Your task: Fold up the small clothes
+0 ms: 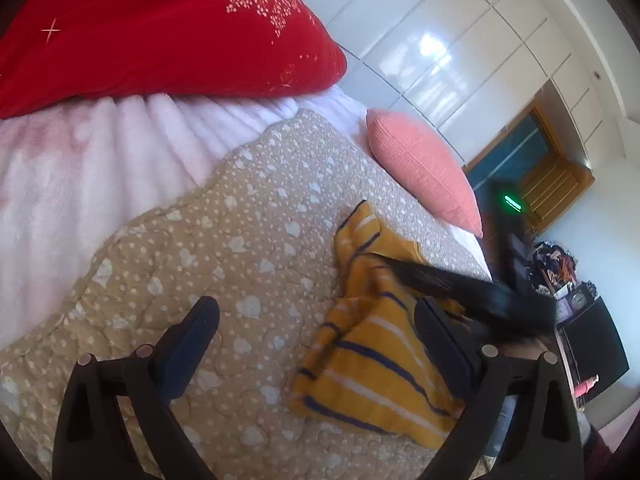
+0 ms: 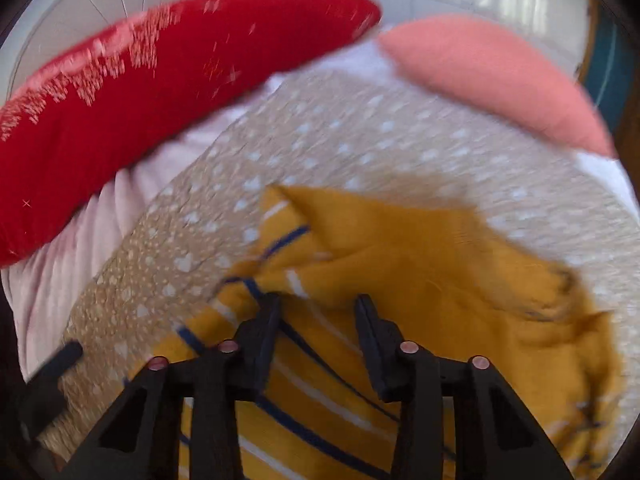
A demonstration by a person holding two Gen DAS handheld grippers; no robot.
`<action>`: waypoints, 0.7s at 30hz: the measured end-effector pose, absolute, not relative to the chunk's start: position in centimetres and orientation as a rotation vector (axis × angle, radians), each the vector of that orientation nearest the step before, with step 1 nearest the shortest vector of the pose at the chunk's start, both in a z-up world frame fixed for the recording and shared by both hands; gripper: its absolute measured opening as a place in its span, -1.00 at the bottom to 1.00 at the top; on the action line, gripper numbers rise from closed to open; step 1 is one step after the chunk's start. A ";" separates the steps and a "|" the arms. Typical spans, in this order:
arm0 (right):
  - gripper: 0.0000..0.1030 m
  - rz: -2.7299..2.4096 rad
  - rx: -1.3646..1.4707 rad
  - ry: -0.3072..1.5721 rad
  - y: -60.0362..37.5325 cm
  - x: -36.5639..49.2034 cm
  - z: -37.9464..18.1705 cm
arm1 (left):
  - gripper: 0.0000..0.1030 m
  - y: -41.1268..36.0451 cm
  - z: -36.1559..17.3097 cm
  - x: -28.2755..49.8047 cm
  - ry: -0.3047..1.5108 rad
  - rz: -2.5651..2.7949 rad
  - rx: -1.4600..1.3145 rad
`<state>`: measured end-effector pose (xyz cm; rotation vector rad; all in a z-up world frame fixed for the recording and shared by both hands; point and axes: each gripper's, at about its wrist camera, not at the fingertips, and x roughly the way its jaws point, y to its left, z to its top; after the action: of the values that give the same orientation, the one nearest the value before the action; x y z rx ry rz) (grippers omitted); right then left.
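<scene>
A small mustard-yellow garment (image 1: 372, 344) with white and navy stripes lies rumpled on the beige heart-print quilt (image 1: 224, 264). My left gripper (image 1: 316, 322) is open, its jaws wide apart; its left finger stands over bare quilt and its right finger over the garment's right part. The other gripper shows there as a blurred dark shape (image 1: 472, 292) above the garment. In the right wrist view the garment (image 2: 420, 264) fills the lower middle, with a plain yellow part folded over the striped part. My right gripper (image 2: 318, 304) is open just above the striped cloth; the view is motion-blurred.
A red flowered pillow (image 1: 160, 28) and a pink fluffy blanket (image 1: 80, 168) lie at the bed's far left. A salmon cushion (image 1: 424, 168) lies behind the garment. White glossy wardrobe doors (image 1: 460, 48) stand behind. The bed edge and dark furniture (image 1: 592, 344) are at right.
</scene>
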<state>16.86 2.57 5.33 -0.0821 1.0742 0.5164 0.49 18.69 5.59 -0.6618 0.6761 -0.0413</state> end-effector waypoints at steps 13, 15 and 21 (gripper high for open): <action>0.09 0.367 -0.099 0.850 -11.1 8.8 14.2 | 0.89 17.2 6.0 -0.1 0.678 -0.058 -0.619; 0.13 0.251 -0.108 0.846 -16.3 6.2 14.5 | 0.89 16.3 6.4 -0.4 0.672 -0.077 -0.598; 0.14 0.118 -0.035 0.899 -24.0 0.0 11.0 | 0.90 11.3 6.4 -0.1 0.701 -0.106 -0.416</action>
<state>0.02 -23.98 11.00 -0.0350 0.8990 0.1184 -0.06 11.35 6.38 -0.4165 0.7008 -0.1060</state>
